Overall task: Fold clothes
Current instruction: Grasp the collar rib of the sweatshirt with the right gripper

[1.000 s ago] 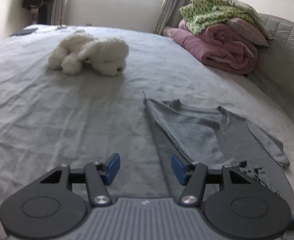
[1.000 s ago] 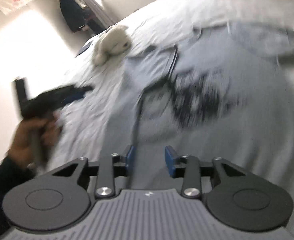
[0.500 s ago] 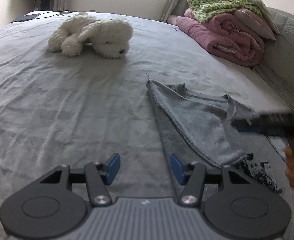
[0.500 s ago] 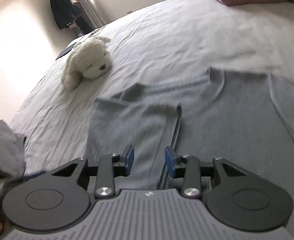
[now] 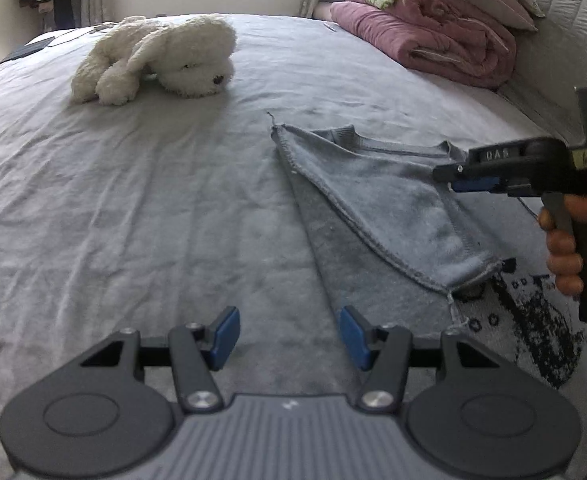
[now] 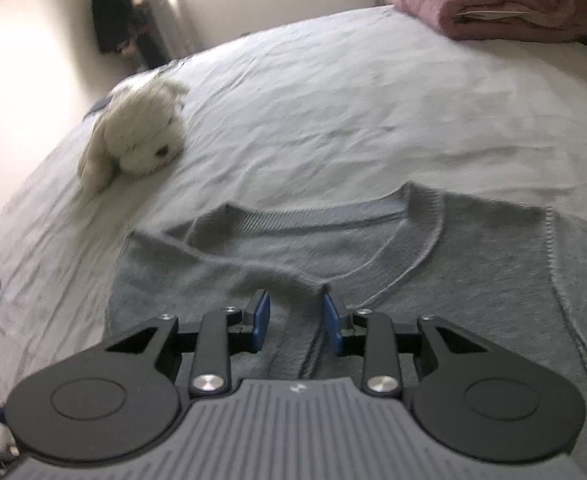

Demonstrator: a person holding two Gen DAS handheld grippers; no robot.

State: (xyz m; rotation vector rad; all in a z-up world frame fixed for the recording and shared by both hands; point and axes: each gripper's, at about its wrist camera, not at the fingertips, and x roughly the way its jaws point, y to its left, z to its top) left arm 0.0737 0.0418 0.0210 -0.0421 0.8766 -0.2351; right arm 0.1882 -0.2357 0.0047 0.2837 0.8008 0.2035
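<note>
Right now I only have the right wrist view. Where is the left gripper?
Observer: The left gripper is open beside the sweater's side edge, with no cloth gripped.
Operator: Where does the folded sleeve end?
Observer: The sleeve lies slantwise across the body. Its cuff ends at a black print on the front.
</note>
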